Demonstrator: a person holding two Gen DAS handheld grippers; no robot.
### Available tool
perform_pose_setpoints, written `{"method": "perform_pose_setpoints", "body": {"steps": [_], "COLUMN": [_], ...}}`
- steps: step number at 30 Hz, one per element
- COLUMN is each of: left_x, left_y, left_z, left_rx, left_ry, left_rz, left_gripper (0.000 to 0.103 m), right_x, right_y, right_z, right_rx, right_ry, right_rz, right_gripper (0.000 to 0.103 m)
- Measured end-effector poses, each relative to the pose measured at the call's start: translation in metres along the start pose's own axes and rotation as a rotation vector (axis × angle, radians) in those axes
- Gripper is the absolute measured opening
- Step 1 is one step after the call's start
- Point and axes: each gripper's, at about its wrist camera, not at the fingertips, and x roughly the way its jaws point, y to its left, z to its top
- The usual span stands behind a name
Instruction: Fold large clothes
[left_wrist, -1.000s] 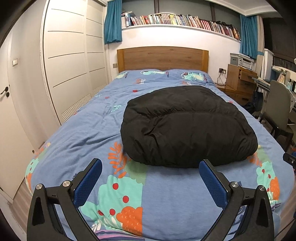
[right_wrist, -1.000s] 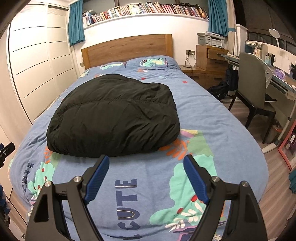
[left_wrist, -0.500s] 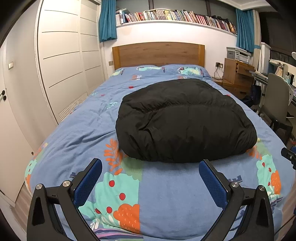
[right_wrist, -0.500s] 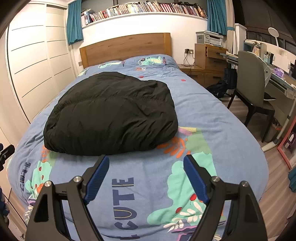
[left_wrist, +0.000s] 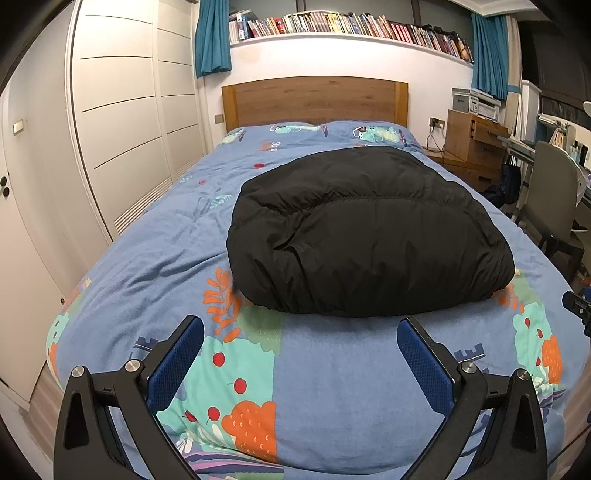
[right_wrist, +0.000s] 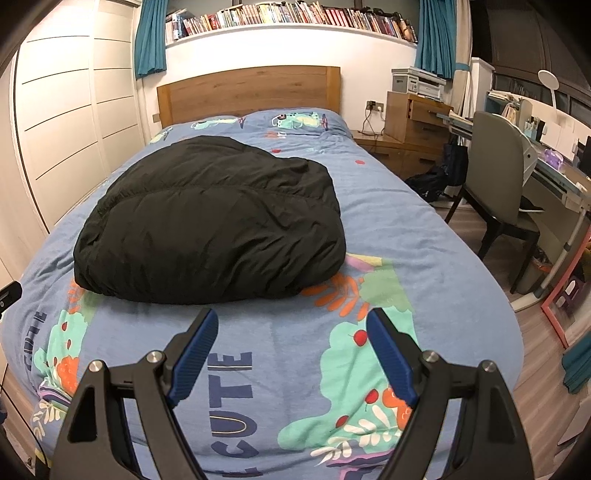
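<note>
Along the left wall stand white wardrobes (left_wrist: 122, 122); a blue patterned duvet (left_wrist: 332, 387) covers the bed, desk chair (right_wrist: 498, 184) rightward. Mid-bed lies the folded black jacket (left_wrist: 369, 236), long axis toward the headboard (left_wrist: 314, 99). Left gripper (left_wrist: 300, 360) and right gripper (right_wrist: 291, 352) hover spread, empty.

matt, crinkled black quilted jacket (left_wrist: 369, 236); soft printed cloth bedspread (left_wrist: 155, 258); smooth wooden headboard (left_wrist: 314, 99).

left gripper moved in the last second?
Yes. The left gripper backed away and tilted down slightly: the headboard sits lower and smaller in its view, the black jacket untouched.
</note>
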Motion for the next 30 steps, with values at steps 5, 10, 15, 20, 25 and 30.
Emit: {"method": "perform_pose_setpoints", "body": {"steps": [5, 10, 15, 20, 25, 30], "left_x": [0.001, 0.003, 0.005, 0.007, 0.011, 0.012], "left_y": [-0.001, -0.002, -0.001, -0.001, 0.001, 0.002], "left_z": [-0.002, -0.004, -0.005, -0.007, -0.009, -0.01], "left_rx": [0.0, -0.003, -0.005, -0.008, -0.009, -0.009], "left_ry": [0.007, 0.017, 0.021, 0.027, 0.036, 0.039], "left_rz": [-0.009, -0.018, -0.02, -0.022, -0.027, -0.028], "left_gripper": [0.102, 0.102, 0.102, 0.102, 0.102, 0.102], "right_x": [0.001, 0.001, 0.002, 0.002, 0.003, 0.003], "right_y": [-0.001, 0.0, -0.002, -0.002, -0.003, -0.002], "right_z": [0.0, -0.001, -0.001, -0.001, -0.002, -0.002], "right_rx": [-0.001, -0.002, -0.007, -0.009, -0.01, -0.012], "right_ry": [0.001, 0.002, 0.003, 0.004, 0.006, 0.007], "right_rz": [-0.001, -0.001, -0.004, -0.005, -0.006, -0.006], "right_gripper": [0.082, 0.082, 0.082, 0.082, 0.082, 0.082]}}
